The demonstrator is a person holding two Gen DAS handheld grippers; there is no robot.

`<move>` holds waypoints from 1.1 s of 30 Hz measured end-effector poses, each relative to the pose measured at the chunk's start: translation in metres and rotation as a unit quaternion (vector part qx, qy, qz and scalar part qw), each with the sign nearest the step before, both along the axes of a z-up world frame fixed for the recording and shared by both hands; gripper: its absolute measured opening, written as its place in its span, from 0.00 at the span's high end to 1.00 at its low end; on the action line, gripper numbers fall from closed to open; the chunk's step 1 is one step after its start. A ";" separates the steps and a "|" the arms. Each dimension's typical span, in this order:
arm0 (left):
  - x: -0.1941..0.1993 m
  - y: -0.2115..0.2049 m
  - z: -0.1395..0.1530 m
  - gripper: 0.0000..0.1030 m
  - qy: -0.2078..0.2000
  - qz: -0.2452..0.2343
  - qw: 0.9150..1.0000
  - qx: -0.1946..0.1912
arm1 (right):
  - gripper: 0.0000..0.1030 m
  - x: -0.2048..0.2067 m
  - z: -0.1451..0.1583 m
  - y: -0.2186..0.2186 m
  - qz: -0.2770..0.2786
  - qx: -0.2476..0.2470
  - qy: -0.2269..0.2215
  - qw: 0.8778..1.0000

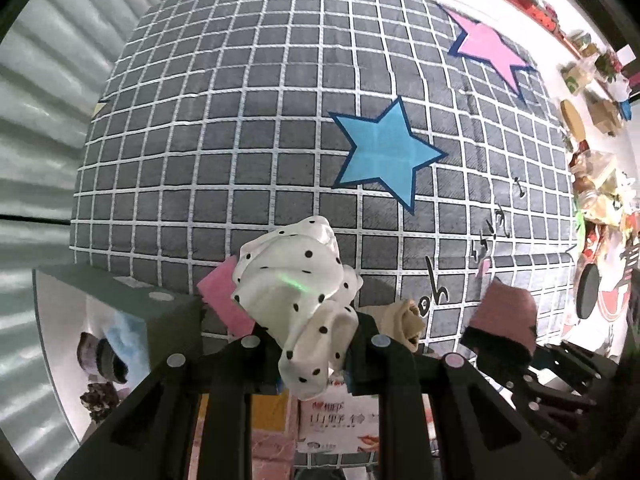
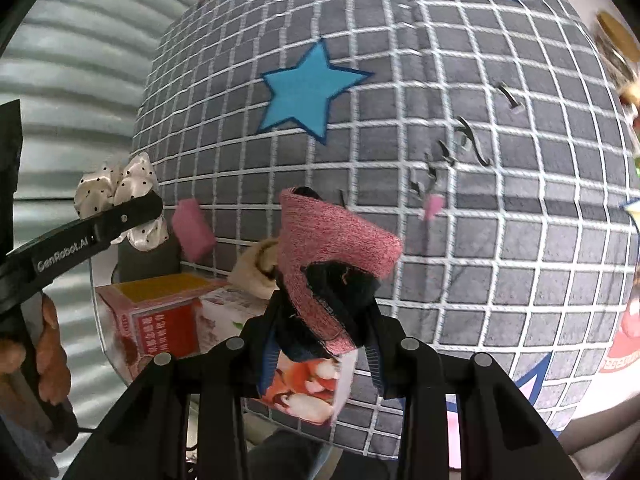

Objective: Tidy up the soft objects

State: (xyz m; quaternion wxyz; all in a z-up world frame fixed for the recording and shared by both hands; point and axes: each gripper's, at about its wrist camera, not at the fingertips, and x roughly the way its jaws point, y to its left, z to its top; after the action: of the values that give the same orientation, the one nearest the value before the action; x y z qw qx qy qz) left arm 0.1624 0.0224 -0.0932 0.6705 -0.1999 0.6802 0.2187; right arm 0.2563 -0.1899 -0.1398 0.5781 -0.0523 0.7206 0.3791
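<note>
Inspector A: Step in hand: lift. Left gripper (image 1: 316, 344) fingers clamp the white black-dotted satin scrunchie (image 1: 296, 280); right gripper (image 2: 326, 320) fingers pinch the pink-and-navy knitted sock (image 2: 332, 240), both above the grey grid-patterned rug (image 1: 240, 120).

Inspector B: Next, I judge: carry both to storage.

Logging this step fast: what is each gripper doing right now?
Left gripper: closed on the dotted scrunchie.
Right gripper: closed on the pink sock.
</note>
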 end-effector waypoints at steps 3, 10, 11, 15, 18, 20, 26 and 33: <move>0.000 0.014 0.014 0.79 -0.011 0.005 1.000 0.011 | 0.63 -0.005 0.008 0.012 0.015 0.005 -0.008 1.000; -0.014 0.026 0.019 0.79 -0.028 0.038 0.999 0.026 | 0.63 -0.019 0.025 0.036 0.053 0.016 -0.025 0.998; -0.020 0.027 0.021 0.79 -0.030 0.045 0.998 0.029 | 0.63 -0.019 0.027 0.035 0.057 0.017 -0.027 0.998; -0.042 0.030 0.032 0.79 -0.033 0.067 0.996 0.040 | 0.63 -0.027 0.036 0.044 0.077 0.025 -0.034 0.996; -0.062 0.032 0.042 0.79 -0.037 0.089 0.994 0.048 | 0.63 -0.034 0.042 0.053 0.094 0.033 -0.035 0.994; -0.074 0.034 0.047 0.79 -0.040 0.105 0.992 0.052 | 0.63 -0.040 0.047 0.059 0.108 0.040 -0.039 0.993; -0.120 0.038 0.062 0.79 -0.048 0.157 0.985 0.062 | 0.63 -0.059 0.065 0.079 0.151 0.060 -0.050 0.985; -0.162 0.040 0.065 0.79 -0.057 0.163 0.984 0.053 | 0.63 -0.088 0.087 0.087 0.157 0.074 -0.060 0.983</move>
State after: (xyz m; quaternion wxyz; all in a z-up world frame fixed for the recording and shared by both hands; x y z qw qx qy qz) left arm 0.0007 0.0620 -0.0277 0.6735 -0.2843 0.5865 0.3487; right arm 0.1686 -0.1026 -0.0524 0.5559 -0.1452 0.6373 0.5135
